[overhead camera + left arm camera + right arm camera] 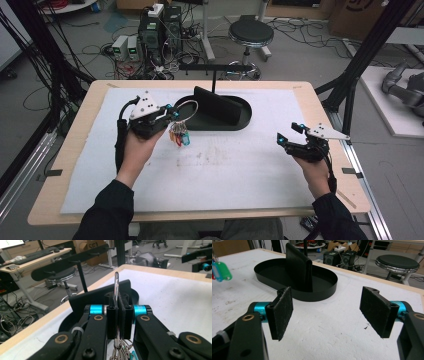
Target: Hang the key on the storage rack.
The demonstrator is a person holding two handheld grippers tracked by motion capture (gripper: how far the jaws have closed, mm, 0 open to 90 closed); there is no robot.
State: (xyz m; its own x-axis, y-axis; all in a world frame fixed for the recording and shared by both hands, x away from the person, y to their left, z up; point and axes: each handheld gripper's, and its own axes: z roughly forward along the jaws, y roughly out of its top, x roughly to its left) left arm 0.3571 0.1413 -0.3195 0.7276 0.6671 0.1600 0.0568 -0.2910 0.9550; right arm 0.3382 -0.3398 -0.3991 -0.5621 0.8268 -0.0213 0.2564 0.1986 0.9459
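My left gripper (pixel 171 114) is shut on a metal key ring (pixel 116 287), held above the white mat just left of the black oval tray (pixel 242 120). The ring (pixel 186 107) arcs out past the jaws, and several coloured key tags (pixel 180 136) hang below it. In the left gripper view the two pads pinch the ring between them, with keys dangling under the jaws. My right gripper (pixel 290 133) hovers open over the right side of the mat; its pads (pixel 282 311) stand wide apart with nothing between them. The tags (pixel 220 270) also show at the far left of the right gripper view.
The black oval tray (pixel 329 291) has an upright black block (pixel 298 267) in its middle, and a T-shaped black hanger stand (pixel 214 70) rises behind it. The white mat (pixel 220 175) covers most of the wooden table. A stool (pixel 250 35) and cables lie on the floor beyond.
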